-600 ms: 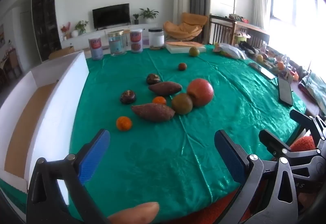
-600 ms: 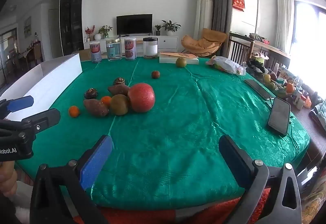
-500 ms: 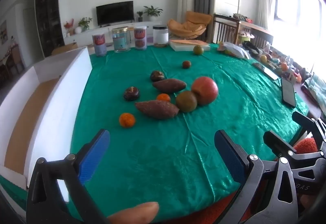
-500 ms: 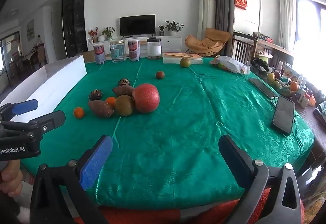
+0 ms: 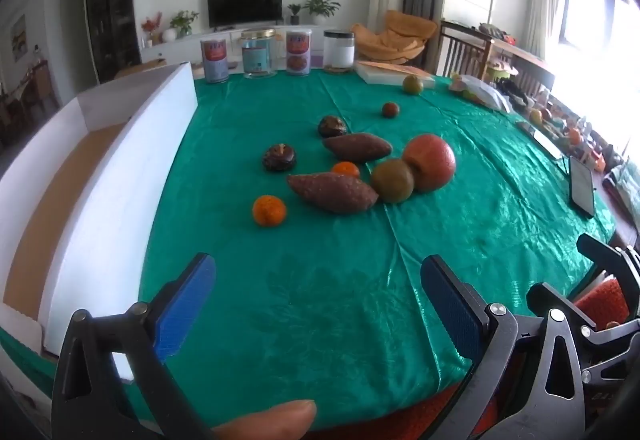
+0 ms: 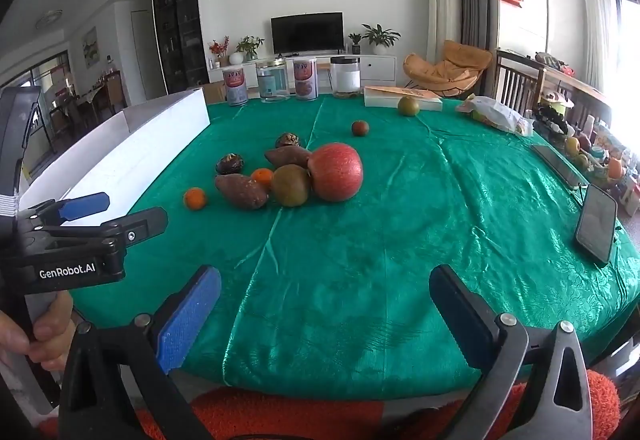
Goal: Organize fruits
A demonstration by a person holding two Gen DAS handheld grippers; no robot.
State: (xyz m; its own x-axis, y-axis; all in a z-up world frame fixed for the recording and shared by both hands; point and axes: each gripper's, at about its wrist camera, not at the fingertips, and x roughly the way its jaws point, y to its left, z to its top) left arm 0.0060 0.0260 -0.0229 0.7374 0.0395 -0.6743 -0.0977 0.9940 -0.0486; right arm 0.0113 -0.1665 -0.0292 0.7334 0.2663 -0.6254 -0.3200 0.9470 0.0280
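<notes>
Hovering at the near edge of the worktop (image 6: 400, 280), the left claw (image 5: 316, 304) and the right claw (image 6: 324, 316) are both spread wide and carrying nothing, tilting down toward the green cloth as though lining up a first pick. Further in, the fruit is sitting loose in a huddle: a small orange (image 5: 269, 211) nearest, a brown sweet potato (image 5: 332, 193) touching a green fruit (image 5: 392, 181), and that one pressing against a big red apple (image 5: 430, 162). To the left, a white box (image 5: 132, 168) is lying open along the cloth's edge, probably waiting to take them. Far back, jars (image 5: 256, 54) are standing in a row.
</notes>
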